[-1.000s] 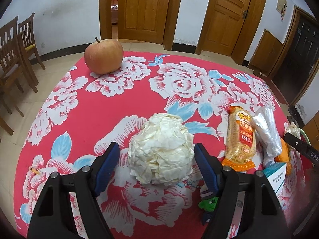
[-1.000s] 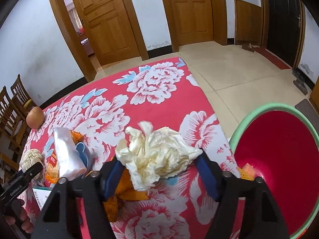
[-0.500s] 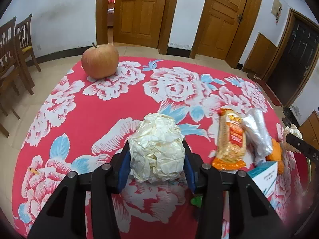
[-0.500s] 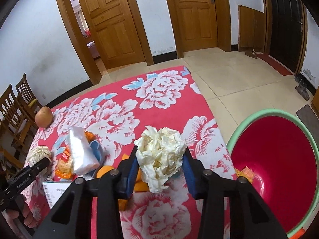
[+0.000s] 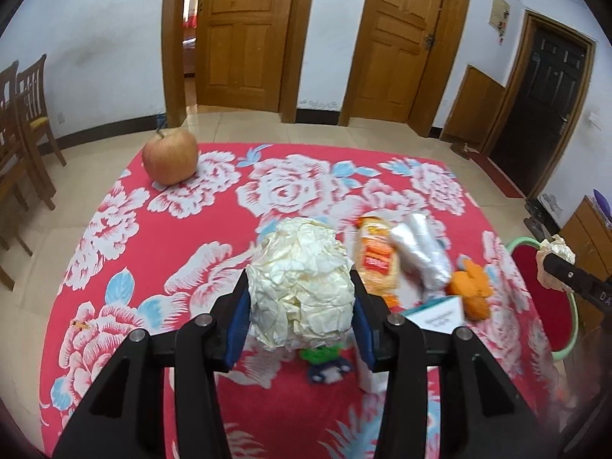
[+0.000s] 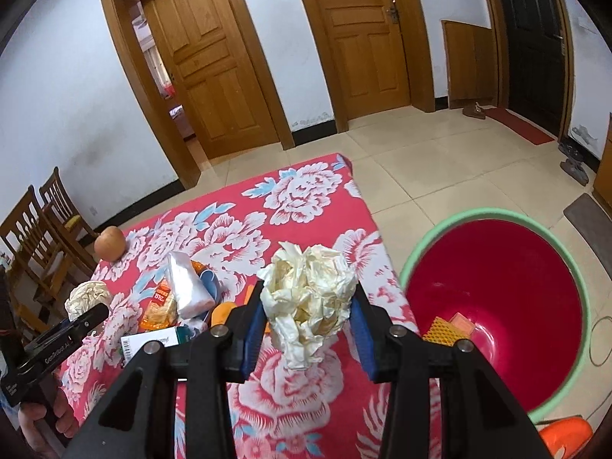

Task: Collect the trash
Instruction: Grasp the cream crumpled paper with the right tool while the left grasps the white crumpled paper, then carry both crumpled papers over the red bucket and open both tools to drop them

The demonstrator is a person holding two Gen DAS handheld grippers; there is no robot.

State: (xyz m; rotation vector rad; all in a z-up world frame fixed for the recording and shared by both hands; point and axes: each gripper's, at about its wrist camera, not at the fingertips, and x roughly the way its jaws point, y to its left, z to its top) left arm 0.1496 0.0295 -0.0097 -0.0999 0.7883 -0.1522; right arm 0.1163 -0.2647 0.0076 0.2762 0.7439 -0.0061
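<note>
My left gripper [image 5: 300, 306] is shut on a crumpled white paper ball [image 5: 300, 283] and holds it above the red flowered tablecloth [image 5: 191, 229]. My right gripper [image 6: 308, 315] is shut on a second crumpled paper wad [image 6: 310, 302], lifted above the table near its right edge. A red basin with a green rim [image 6: 497, 306] stands on the floor to the right of the table, with some orange scraps inside. The right gripper with its wad also shows in the left wrist view [image 5: 554, 260], and the left gripper with its ball in the right wrist view [image 6: 86, 298].
An apple [image 5: 170, 160] sits at the table's far left corner. A snack packet [image 5: 376, 256], a clear plastic bag [image 5: 420, 252], orange peel [image 5: 472, 287], a white box [image 5: 440, 313] and a small green toy [image 5: 323, 355] lie mid-table. Wooden chairs [image 5: 23, 122] stand on the left.
Both grippers closed on their paper wads and lifted them off the table. The right gripper has risen, bringing more of the red basin into view.
</note>
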